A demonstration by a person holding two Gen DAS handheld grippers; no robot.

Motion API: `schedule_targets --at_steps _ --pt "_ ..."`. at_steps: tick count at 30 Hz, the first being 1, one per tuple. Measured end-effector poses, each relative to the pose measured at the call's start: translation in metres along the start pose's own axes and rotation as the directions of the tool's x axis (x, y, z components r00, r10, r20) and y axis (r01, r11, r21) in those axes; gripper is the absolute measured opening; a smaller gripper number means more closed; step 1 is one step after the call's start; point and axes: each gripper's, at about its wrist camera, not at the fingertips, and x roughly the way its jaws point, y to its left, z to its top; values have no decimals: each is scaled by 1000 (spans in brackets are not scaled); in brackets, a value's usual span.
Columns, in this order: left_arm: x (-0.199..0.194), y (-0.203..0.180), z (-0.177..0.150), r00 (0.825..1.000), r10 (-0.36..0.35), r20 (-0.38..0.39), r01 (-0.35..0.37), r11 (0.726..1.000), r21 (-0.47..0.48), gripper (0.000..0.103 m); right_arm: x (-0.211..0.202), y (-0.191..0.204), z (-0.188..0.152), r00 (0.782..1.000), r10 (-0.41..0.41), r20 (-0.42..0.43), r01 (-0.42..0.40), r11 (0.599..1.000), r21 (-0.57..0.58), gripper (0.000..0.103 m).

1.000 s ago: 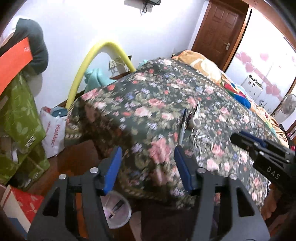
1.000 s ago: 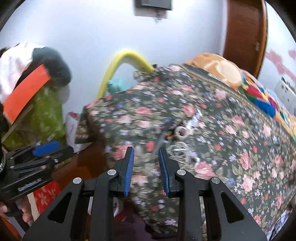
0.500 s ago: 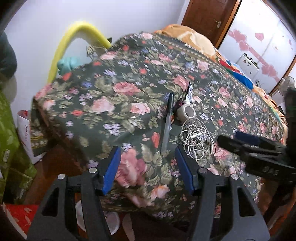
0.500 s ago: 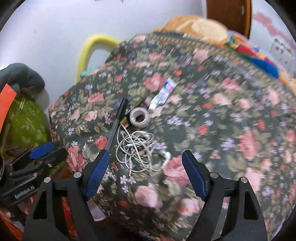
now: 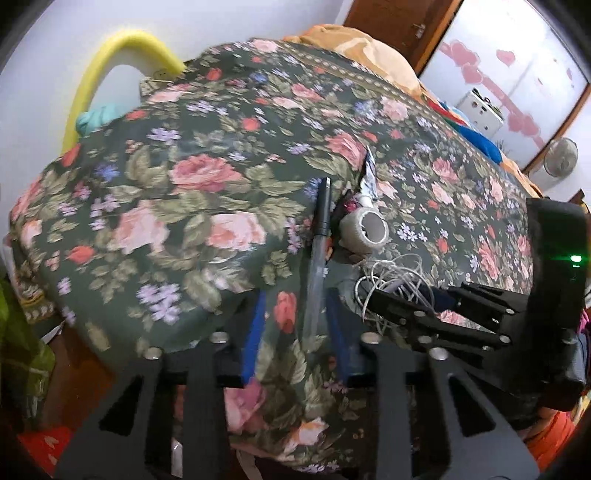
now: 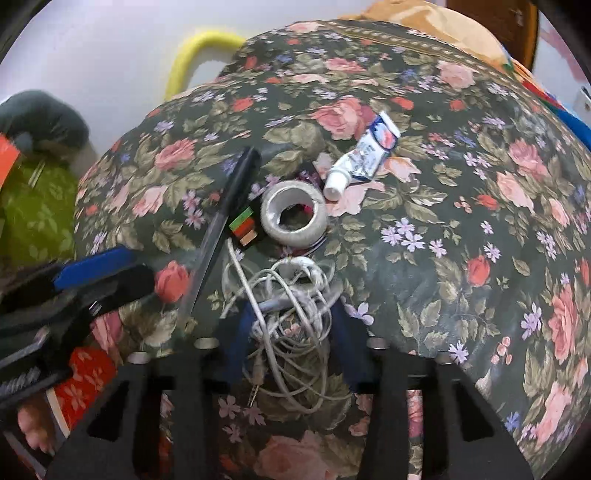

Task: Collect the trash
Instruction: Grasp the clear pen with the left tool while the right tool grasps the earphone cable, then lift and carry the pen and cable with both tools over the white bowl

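While the tangled white earphone cable (image 6: 291,306) lies near the front edge of the flowered bedspread (image 6: 461,229), we see our right gripper (image 6: 291,332) straddling it, the two blue pads either side of the bundle; its jaws have just been closing, the wires sit between them and seem bunched against the pads, though motion blur keeps us from saying the hold is firm. Just beyond the cable rests a roll of pale tape (image 6: 293,216), lying over a small dark card with coloured stripes (image 6: 244,227), and a crumpled white and blue tube (image 6: 364,157) lies beside the roll with its cap pointing toward it. To the left of these a pen (image 5: 318,254) with a black cap and clear barrel stretches toward us. Our left gripper (image 5: 295,332) stands over the pen's near end; its jaws have just been closing too, the barrel is between the blue pads (image 5: 255,334), yet a gap shows on both sides, so nothing is pinched there. In the left wrist view the right gripper (image 5: 399,299) reaches into the cable from the right. Further out, a yellow foam arch (image 5: 122,55) stands against the white wall (image 5: 55,44), an orange pillow (image 5: 362,48) lies at the far end, and a wooden door (image 5: 399,22) sits behind it.
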Motion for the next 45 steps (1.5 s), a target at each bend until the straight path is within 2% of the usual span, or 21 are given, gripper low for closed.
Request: schedule_targets --at_steps 1,3,8,10,15,24,30,36,45 --pt "5 -3 1 1000 -9 -10 9 1000 8 28 -1 -4 0 1000 22 -7 -21 1000 17 13" --pt "14 -9 4 1000 -4 -16 5 1000 22 28 -4 -13 1 999 52 -7 -51 997 56 9" --pt "33 -14 14 999 38 -3 -38 999 -12 23 -21 -31 -5 999 33 27 -36 993 110 9" --pt "38 -15 16 999 39 -6 -39 999 -37 10 -24 -33 -2 999 18 38 -22 992 121 9" --pt "35 -24 11 998 64 -13 -64 998 -2 7 -37 -36 2 998 4 65 -14 989 149 9" --pt "-31 -34 -1 997 50 52 -52 998 37 7 -75 -13 4 993 -5 115 -8 993 114 9" --pt "-86 -33 -11 992 50 120 -55 998 43 7 -106 19 1 987 -5 158 -6 998 66 9" --pt "-136 -17 -29 982 62 176 -67 997 23 7 -132 60 -6 982 1 191 -2 1000 8 9" --pt "-179 24 -74 976 108 189 -105 994 -31 7 -148 126 -24 979 24 200 -8 996 -84 9"
